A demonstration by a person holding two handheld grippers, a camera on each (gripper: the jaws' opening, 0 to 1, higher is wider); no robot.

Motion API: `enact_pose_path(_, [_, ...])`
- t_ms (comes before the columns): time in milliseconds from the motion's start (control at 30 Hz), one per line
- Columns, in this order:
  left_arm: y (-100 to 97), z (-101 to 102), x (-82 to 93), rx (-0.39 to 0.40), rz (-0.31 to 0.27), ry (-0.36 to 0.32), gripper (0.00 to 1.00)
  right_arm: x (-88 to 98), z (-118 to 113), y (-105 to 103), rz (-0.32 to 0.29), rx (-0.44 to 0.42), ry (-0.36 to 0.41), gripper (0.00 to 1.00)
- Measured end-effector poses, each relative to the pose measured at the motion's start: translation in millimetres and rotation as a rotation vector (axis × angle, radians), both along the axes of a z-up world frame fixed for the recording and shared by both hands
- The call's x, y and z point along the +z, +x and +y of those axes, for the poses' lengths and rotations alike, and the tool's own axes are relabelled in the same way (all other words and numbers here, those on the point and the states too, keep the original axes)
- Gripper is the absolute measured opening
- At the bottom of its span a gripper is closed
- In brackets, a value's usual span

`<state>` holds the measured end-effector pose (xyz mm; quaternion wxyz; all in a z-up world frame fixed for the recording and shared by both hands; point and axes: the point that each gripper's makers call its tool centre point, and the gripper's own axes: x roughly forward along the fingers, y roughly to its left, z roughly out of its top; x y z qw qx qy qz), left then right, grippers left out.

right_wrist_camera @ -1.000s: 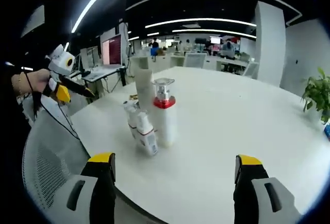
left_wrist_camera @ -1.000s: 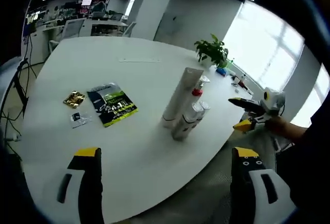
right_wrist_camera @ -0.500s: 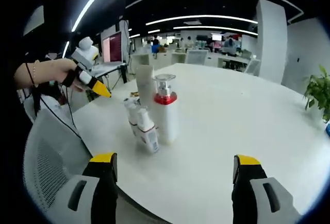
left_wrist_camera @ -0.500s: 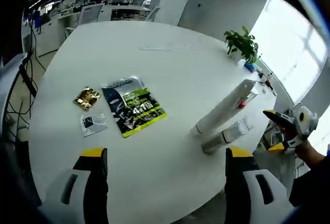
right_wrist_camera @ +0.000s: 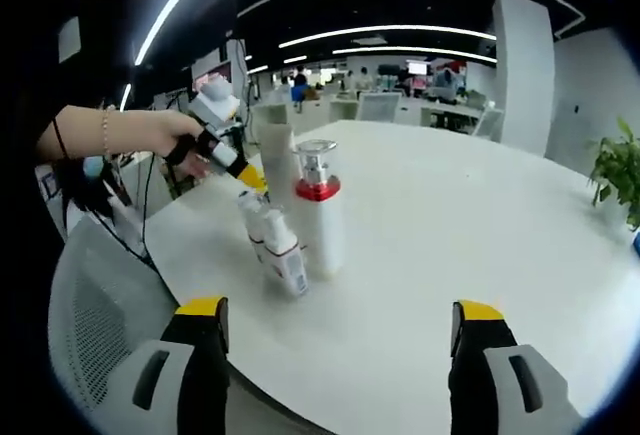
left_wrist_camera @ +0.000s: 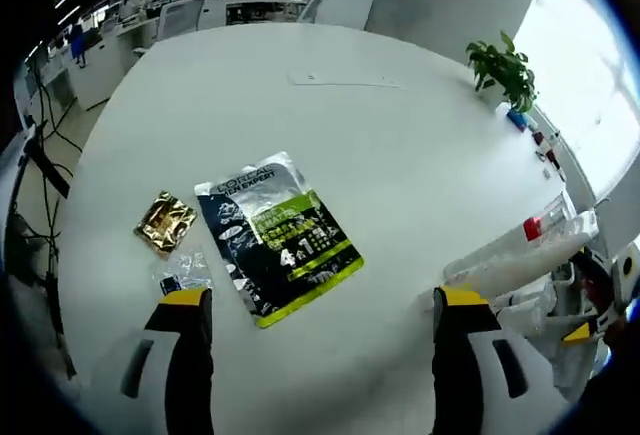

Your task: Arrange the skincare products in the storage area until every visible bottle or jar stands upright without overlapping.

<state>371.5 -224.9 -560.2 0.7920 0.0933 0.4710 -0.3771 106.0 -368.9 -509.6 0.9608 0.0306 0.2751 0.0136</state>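
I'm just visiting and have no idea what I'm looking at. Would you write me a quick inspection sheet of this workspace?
Surface: large white round table.
Job's things: pump bottle with a red collar stands upright; a tall white tube behind it; a smaller white tube leans beside the bottle.
Clutter: green and black sachet, gold packet, small clear packet, all lying flat.
Grippers: left gripper open, empty, above the packets; right gripper open, empty, facing the bottles.
Cables: dark cables hang past the table's edge.
Surroundings: potted plant, mesh chair, open office with desks.
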Motion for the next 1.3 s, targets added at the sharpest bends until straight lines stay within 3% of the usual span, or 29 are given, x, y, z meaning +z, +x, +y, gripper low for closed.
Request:
enact_pose_path(33, [8.4, -2, 0.1, 0.012, -0.027, 0.0, 0.82, 0.4, -1, 0, -0.004, -0.003, 0.001, 0.93])
enact_pose_path(133, [12.5, -5, -3.4, 0.025, -0.023, 0.014, 0.82, -2.0, -2, 0, 0.008, -0.017, 0.023, 0.93])
enact_pose_path(333, [25.9, -9, -25.9, 0.04, -0.053, 0.111, 0.85, -4.2, -3, 0, 0.016, -0.024, 0.026, 0.92])
enact_pose_path(433, [28.9, -16, -31.3, 0.078, -0.044, 0.104, 0.84, -4.7, -4, 0, 0.018, -0.026, 0.026, 0.92])
enact_pose_path(500, [39.6, -14, -34.9, 0.067, -0.135, 0.166, 0.84, -5.6, -4, 0, 0.023, -0.03, 0.028, 0.92])
enact_pose_path(533, [35.8, -11, -38.0, 0.055, -0.139, 0.2, 0.84, -6.2, -5, 0, 0.024, -0.033, 0.031, 0.92])
enact_pose_path(700, [34.9, -16, -47.3, 0.083, -0.093, 0.157, 0.82, -7.2, -6, 0, 0.027, -0.044, 0.036, 0.91])
enact_pose_path(867, [26.8, -14, -62.8, 0.057, -0.07, 0.199, 0.78, -8.2, -7, -1, 0.036, -0.049, 0.035, 0.9])
enact_pose_path(1133, [34.2, -16, -61.5, 0.051, -0.114, 0.17, 0.8, -9.2, -8, -1, 0.043, -0.057, 0.035, 0.89])
enact_pose_path(1300, [40.2, -16, -60.0, 0.052, -0.142, 0.147, 0.75, -9.8, -9, -1, 0.046, -0.062, 0.035, 0.87])
